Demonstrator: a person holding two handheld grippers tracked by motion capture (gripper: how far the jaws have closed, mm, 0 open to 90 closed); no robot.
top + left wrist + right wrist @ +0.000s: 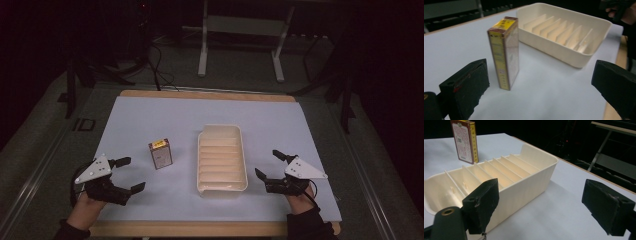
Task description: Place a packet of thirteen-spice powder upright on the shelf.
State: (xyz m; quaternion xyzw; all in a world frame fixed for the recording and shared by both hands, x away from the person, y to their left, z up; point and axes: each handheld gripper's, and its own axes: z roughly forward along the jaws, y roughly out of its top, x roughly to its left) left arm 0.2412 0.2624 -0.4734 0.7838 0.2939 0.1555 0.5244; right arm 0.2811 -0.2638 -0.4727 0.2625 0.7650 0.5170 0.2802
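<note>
We take the cream tray (223, 186) as our landmark. The box (160, 153) stands upright on the white tabletop (150, 115), just left of the tray and apart from it. Our left gripper (129, 175) rests near the box, farther from the tray, jaws spread and holding nothing. Our right gripper (267, 165) sits right of the tray, jaws likewise released and empty.
</note>
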